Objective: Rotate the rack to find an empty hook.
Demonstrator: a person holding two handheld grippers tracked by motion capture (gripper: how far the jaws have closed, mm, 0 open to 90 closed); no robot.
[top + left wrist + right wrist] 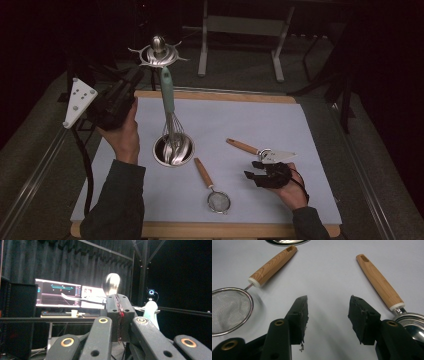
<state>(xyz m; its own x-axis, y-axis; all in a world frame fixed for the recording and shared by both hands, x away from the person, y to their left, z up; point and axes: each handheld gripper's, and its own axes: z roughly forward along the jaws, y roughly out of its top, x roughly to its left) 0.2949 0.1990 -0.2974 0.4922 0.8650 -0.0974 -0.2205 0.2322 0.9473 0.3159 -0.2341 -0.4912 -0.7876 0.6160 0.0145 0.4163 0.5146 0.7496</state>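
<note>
- High view: at the left, the left gripper is raised above the table, beside the whisk with the mint handle.
- The left gripper view shows its jaws closed tight together with nothing visible between them; the whisk handle passes just to their right, so I judge the whisk is not gripped.
- The whisk stands upright, wires down in the steel cup, under the hook rack; probably it must hang there.
- In the middle, the strainer lies flat on the white mat.
- At the right, the right gripper rests on the mat with jaws open and empty, between the strainer handle and the other utensil, as if waiting.
</note>
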